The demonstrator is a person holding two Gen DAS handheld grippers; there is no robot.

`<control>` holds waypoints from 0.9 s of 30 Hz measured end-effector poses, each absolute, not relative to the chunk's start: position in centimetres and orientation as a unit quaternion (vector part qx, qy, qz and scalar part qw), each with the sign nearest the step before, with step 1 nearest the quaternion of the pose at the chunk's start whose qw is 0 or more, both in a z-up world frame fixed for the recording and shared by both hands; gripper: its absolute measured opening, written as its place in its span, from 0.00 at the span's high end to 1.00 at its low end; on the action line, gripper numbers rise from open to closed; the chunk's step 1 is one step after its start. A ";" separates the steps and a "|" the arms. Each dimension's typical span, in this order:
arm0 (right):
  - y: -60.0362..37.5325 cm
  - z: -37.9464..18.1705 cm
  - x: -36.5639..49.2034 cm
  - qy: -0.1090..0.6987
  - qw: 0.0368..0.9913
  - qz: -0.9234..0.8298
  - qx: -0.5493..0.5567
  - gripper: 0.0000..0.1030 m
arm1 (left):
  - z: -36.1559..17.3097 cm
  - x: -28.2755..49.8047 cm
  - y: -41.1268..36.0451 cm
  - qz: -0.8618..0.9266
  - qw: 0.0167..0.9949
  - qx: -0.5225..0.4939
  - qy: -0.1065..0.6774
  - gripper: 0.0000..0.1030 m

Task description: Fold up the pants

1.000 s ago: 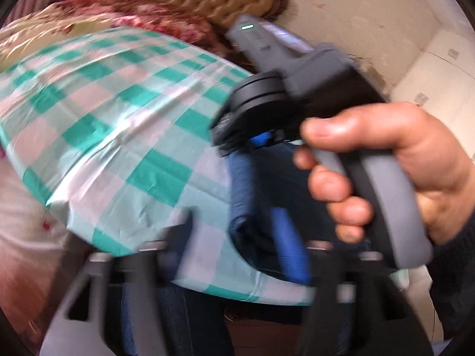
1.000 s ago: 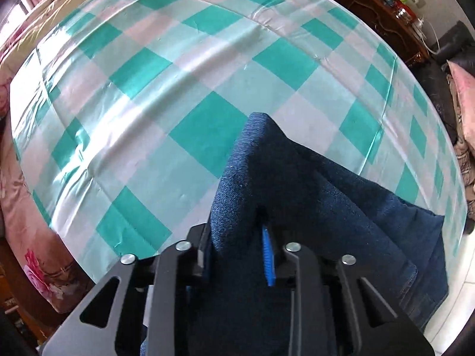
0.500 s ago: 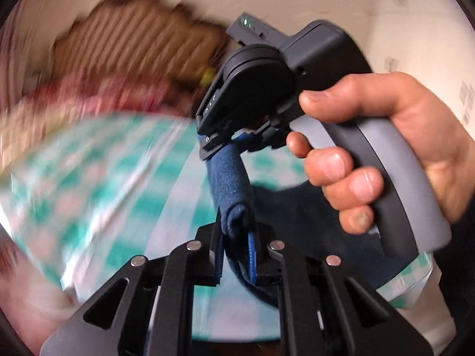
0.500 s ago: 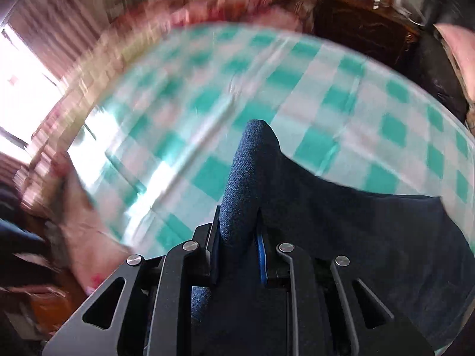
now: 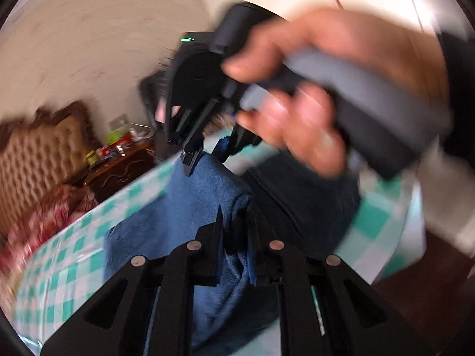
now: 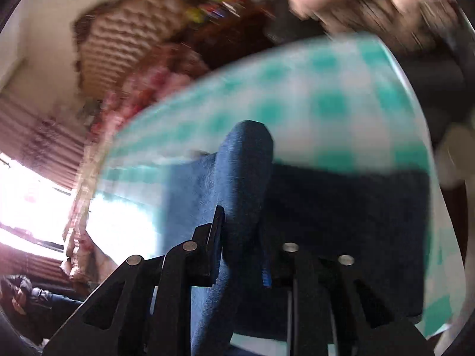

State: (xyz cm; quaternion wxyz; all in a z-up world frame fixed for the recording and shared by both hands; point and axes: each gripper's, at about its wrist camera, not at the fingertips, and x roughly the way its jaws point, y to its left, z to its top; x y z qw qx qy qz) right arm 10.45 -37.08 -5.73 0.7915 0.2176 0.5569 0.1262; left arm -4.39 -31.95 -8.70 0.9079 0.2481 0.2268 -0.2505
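1. Left wrist view: the left gripper (image 5: 236, 243) has its two jaws drawn close together, clenched on a bunched fold of the blue pants (image 5: 190, 207). The lower part of the garment is cut off behind the gripper's black frame.
2. The same view shows one hand (image 5: 323, 89) holding the right gripper (image 5: 207, 151) by its grey handle. Both are smeared by motion, so the fingers cannot be counted with confidence. Its jaw tips meet the far edge of the pants, but blur hides whether the pads press on the cloth there.
3. The pants lie on one table spread with a green-and-white checked cloth (image 5: 89, 246), which is streaked; its near edge is cut off.
4. In the background stand one tufted tan headboard (image 5: 35, 160), red floral bedding (image 5: 50, 210) and one dark wooden nightstand (image 5: 118, 166) carrying small items too blurred to name or count.
5. Right wrist view: the right gripper (image 6: 242, 246) is opening, with a tall ridge of the pants (image 6: 246, 160) standing between its jaws. The left pad appears to touch the fabric, while the right side is in shadow.
6. Here the checked cloth (image 6: 326, 95) is heavily blurred, a window (image 6: 26, 195) is blown out to white, and the top right corner holds only a pale, unreadable smear.
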 end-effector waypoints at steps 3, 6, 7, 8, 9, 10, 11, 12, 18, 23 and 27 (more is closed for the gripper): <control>-38.9 -9.7 10.4 0.573 0.774 0.129 0.236 0.69 | -12.6 -5.1 -34.6 -0.228 0.896 0.319 0.210 0.84; -39.5 -9.6 10.2 0.555 0.780 0.151 0.246 0.44 | -14.0 -5.7 -35.4 -0.211 0.889 0.356 0.195 0.74; -39.4 -9.2 10.2 0.551 0.783 0.155 0.244 0.35 | -14.3 -5.5 -35.4 -0.206 0.888 0.365 0.188 0.73; -39.4 -8.9 10.4 0.546 0.786 0.163 0.240 0.35 | -14.5 -5.5 -35.7 -0.200 0.888 0.374 0.180 0.68; -39.4 -8.6 10.5 0.545 0.787 0.168 0.235 0.35 | -14.8 -5.5 -35.8 -0.191 0.887 0.383 0.174 0.65; -39.3 -8.5 10.8 0.545 0.789 0.168 0.229 0.36 | -15.1 -5.6 -35.9 -0.188 0.886 0.388 0.171 0.64; -39.1 -8.8 11.2 0.552 0.788 0.164 0.219 0.49 | -15.4 -5.8 -36.1 -0.187 0.885 0.391 0.169 0.66; -38.7 -9.2 11.4 0.562 0.783 0.161 0.210 0.59 | -15.8 -5.9 -36.2 -0.185 0.882 0.397 0.170 0.71; -38.5 -5.1 11.2 0.538 0.802 0.183 0.182 0.91 | -13.1 -6.6 -36.8 -0.159 0.881 0.428 0.124 0.90; -41.7 -1.5 9.7 0.504 0.826 0.176 0.180 0.91 | -11.0 -7.2 -39.6 -0.171 0.878 0.439 0.085 0.90; -45.2 -5.3 9.2 0.522 0.815 0.157 0.197 0.91 | -14.1 -7.7 -43.1 -0.205 0.856 0.463 0.102 0.90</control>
